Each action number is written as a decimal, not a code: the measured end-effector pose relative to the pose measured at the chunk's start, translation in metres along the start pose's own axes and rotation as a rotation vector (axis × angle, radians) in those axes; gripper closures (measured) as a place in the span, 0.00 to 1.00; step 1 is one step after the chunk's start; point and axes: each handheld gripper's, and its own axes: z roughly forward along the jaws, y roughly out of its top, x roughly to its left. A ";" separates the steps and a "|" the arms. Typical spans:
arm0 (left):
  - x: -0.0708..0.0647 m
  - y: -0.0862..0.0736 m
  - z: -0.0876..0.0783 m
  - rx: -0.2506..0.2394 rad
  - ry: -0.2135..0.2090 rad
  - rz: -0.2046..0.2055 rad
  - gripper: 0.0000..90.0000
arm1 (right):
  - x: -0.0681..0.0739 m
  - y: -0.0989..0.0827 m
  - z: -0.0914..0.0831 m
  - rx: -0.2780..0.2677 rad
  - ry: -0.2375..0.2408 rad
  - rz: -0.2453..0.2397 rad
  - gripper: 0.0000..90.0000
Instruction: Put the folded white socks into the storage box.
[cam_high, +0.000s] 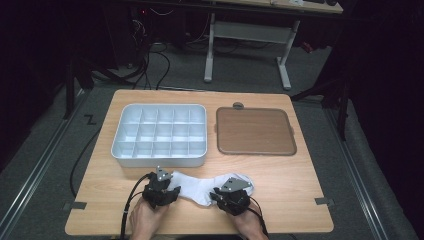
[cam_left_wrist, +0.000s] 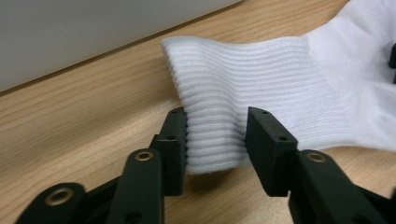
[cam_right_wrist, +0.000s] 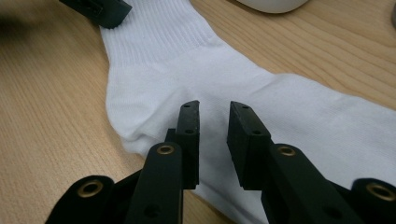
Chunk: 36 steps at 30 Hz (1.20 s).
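The left gripper (cam_high: 165, 189) and right gripper (cam_high: 227, 192) sat on a white sock (cam_high: 200, 187) at the wooden table's (cam_high: 280, 185) near edge. In the left gripper view, the pads pinched the ribbed cuff (cam_left_wrist: 217, 135). In the right gripper view, narrow jaws pressed into the sock's middle, a fold between them.

— What sort of place is this?
— A lab: a wooden worktop (cam_high: 300, 185) on grey carpet, cables (cam_high: 150, 65) trailing to dark equipment, floor rails (cam_high: 35, 175), a white-legged desk (cam_high: 250, 30) behind
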 end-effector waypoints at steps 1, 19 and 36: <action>0.000 0.000 0.000 0.001 -0.007 -0.009 0.70 | 0.000 -0.001 0.000 -0.008 -0.003 -0.008 0.84; 0.002 0.007 -0.014 -0.017 -0.080 -0.086 0.86 | -0.002 0.004 0.001 0.024 0.021 -0.002 0.87; -0.006 0.031 -0.031 -0.061 -0.159 -0.144 0.87 | 0.000 0.013 0.008 0.044 0.051 -0.014 0.92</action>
